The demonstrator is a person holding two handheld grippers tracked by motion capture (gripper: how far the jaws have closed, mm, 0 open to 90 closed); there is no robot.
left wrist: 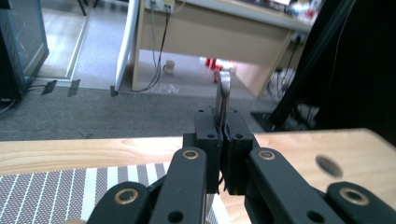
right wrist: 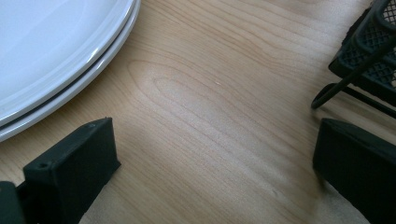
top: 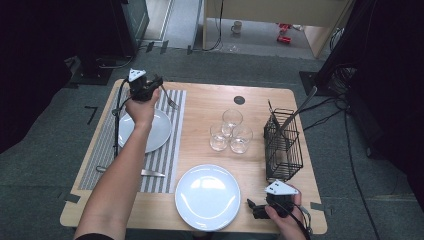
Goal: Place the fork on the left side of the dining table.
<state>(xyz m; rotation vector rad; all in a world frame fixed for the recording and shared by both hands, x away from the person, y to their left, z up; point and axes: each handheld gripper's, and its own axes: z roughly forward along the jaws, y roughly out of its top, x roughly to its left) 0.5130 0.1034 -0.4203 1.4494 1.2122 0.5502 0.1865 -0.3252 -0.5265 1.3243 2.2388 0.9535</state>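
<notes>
Beyond the striped placemat point(top: 165, 150), with its plate point(top: 157, 131) and knife point(top: 150, 173), 3 glasses point(top: 231, 131) stand well apart. The left gripper point(top: 150, 90) clamps a fork point(top: 170, 101) over the placemat's far end, tines away, handle running back between the jaws. The right gripper point(top: 257, 210) gapes wide, holding nothing.

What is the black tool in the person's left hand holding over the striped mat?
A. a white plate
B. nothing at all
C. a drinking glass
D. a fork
D: the left gripper is shut on a fork, whose tines stick out beside the fingers above the striped mat.
</notes>
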